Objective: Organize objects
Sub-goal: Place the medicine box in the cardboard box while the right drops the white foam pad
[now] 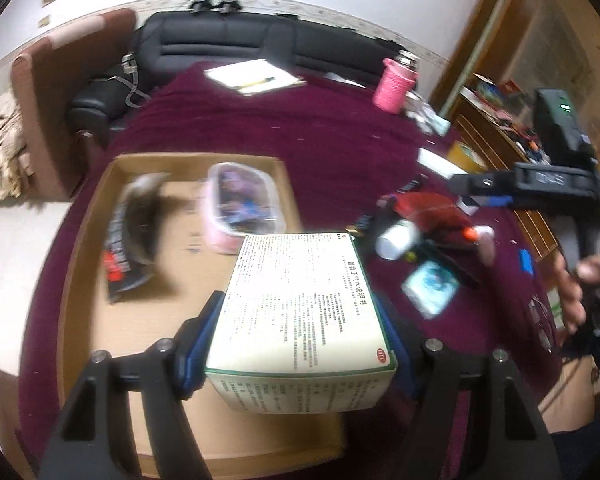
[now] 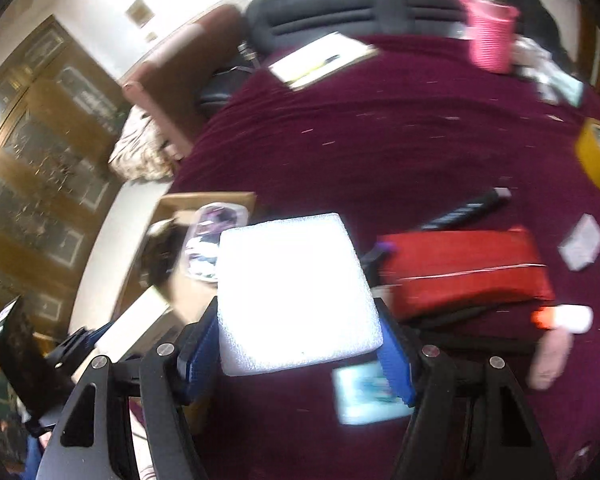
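The cardboard tray (image 1: pixel 88 216) waits on the maroon cloth; above its near corner the left gripper (image 1: pixel 300 344) clamps a printed carton (image 1: pixel 300 304) by its sides, probably light and crushable, while the right gripper (image 2: pixel 300 340) pinches a soft white foam block (image 2: pixel 296 292) over the clutter beside it.

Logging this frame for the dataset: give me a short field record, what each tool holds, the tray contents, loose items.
left tool: shut on printed box, above the tray's right edge
right tool: shut on white foam block
cardboard tray: dark snack packet, clear lidded container
surface: maroon cloth
loose items: red pouch, yellow tape roll, pink cup, notepad
image: motion-blurred
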The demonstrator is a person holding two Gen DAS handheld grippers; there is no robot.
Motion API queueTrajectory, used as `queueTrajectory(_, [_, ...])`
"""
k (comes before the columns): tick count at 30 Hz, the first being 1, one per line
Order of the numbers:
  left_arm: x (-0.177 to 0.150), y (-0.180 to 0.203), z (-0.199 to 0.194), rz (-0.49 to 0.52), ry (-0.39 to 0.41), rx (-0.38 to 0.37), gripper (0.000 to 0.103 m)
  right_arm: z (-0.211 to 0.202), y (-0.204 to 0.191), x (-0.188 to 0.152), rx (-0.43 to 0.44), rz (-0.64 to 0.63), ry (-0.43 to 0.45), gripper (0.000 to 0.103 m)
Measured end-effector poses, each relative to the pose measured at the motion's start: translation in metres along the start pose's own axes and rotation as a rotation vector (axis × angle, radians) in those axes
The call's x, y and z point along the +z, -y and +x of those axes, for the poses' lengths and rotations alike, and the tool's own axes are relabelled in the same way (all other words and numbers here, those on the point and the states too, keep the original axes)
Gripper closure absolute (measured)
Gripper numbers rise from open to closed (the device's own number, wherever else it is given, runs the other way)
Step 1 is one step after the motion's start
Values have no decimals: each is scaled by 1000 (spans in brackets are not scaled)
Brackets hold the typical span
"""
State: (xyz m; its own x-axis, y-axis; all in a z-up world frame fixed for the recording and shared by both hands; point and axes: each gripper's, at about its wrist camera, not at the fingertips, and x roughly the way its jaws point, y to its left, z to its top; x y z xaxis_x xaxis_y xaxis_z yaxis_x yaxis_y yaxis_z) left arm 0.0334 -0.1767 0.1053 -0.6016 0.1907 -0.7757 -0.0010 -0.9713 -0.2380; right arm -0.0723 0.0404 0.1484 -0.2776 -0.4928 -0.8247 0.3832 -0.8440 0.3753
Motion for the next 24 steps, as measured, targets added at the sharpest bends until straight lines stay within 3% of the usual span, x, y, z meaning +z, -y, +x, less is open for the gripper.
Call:
queueTrajectory(5, [-5,-34,2,-20,14,53,32,40,-55,9,27,-29,-55,27])
queueTrajectory(10, [-9,-44,17,-2,28,47,32,81,-96,17,-4,-60,-84,27])
queueTrajectory(17, [-3,-43,35,53,20,68,32,119,-120,38,-78,-63,-76,27])
queueTrajectory(24, [2,-60,47,8,-4,58,31,145,-132,46,-127,-75,-94,26])
